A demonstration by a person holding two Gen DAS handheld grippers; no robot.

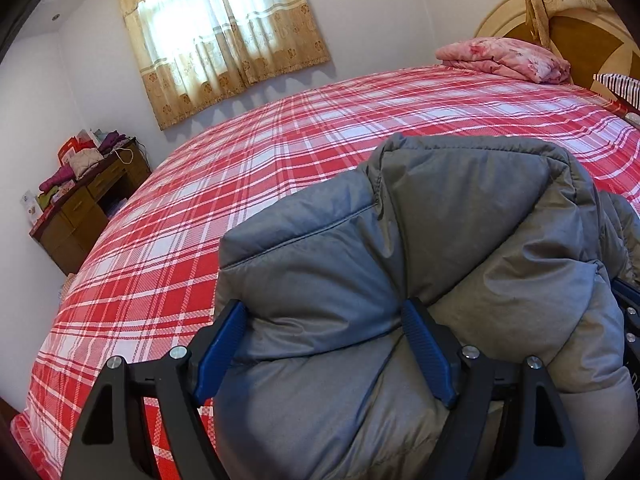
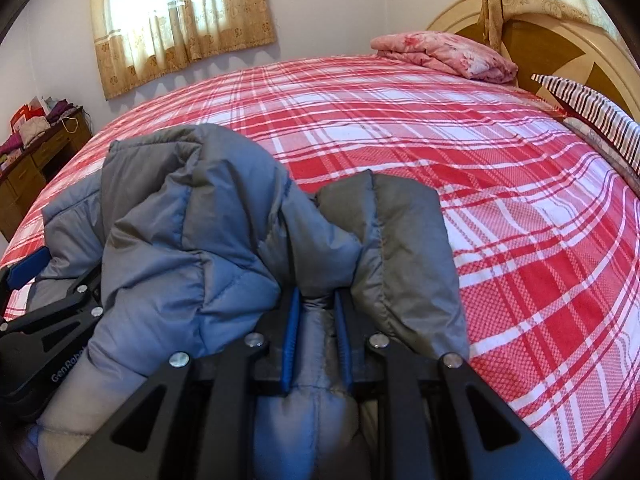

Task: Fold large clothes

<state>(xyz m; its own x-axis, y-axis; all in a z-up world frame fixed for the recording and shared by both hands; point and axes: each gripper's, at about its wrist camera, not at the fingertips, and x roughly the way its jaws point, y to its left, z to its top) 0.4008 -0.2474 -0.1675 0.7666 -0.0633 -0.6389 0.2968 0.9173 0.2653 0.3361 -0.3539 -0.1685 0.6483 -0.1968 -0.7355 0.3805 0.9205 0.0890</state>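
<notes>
Right claw (image 2: 316, 336) clenched on a thin pinch of grey puffer jacket (image 2: 192, 248); left claw (image 1: 324, 352) spans a thick bunch, wide, pads pressing; carry both ahead together, level, onto bed (image 2: 500, 200).

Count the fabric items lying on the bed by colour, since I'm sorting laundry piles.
Grey: 1, the puffer jacket
Pink: 1, the folded blanket
Striped: 1, the pillow
Total: 3, not counting the plaid sheet.
</notes>
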